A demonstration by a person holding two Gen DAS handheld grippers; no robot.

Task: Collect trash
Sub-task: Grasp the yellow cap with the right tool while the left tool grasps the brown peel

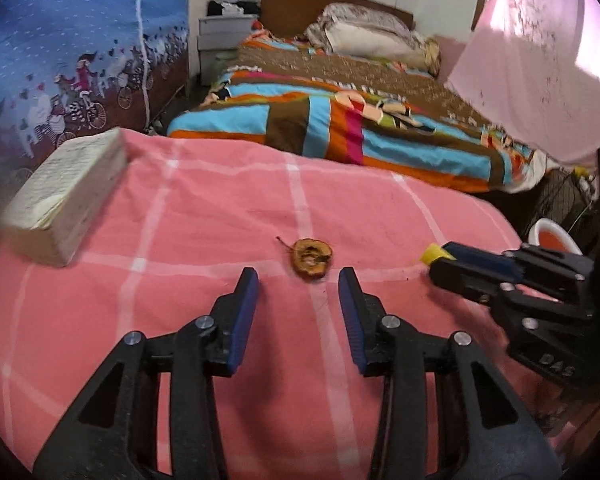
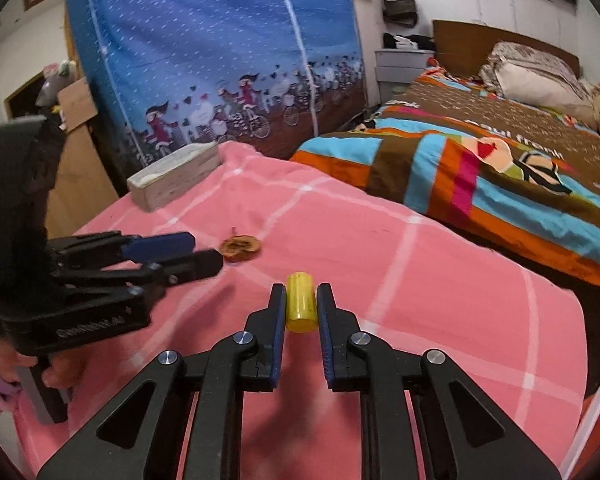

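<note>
A dried brown fruit slice with a stem [image 1: 312, 263] lies on the pink checked cloth [image 1: 220, 208]. My left gripper [image 1: 299, 286] is open, its fingertips just short of the slice on either side. The slice also shows in the right wrist view [image 2: 240, 249], just past the left gripper [image 2: 188, 254]. My right gripper [image 2: 301, 300] is shut on a small yellow plastic cylinder [image 2: 300, 302] and holds it just above the cloth. In the left wrist view the right gripper [image 1: 440, 258] comes in from the right with the yellow cylinder [image 1: 432, 254] at its tip.
A thick white book [image 1: 68, 196] lies at the cloth's far left corner. A bed with a striped quilt [image 1: 340, 132] stands beyond the cloth. A white-rimmed red container [image 1: 552, 236] sits low at the right. A blue fabric wardrobe [image 2: 220, 60] stands behind the left side.
</note>
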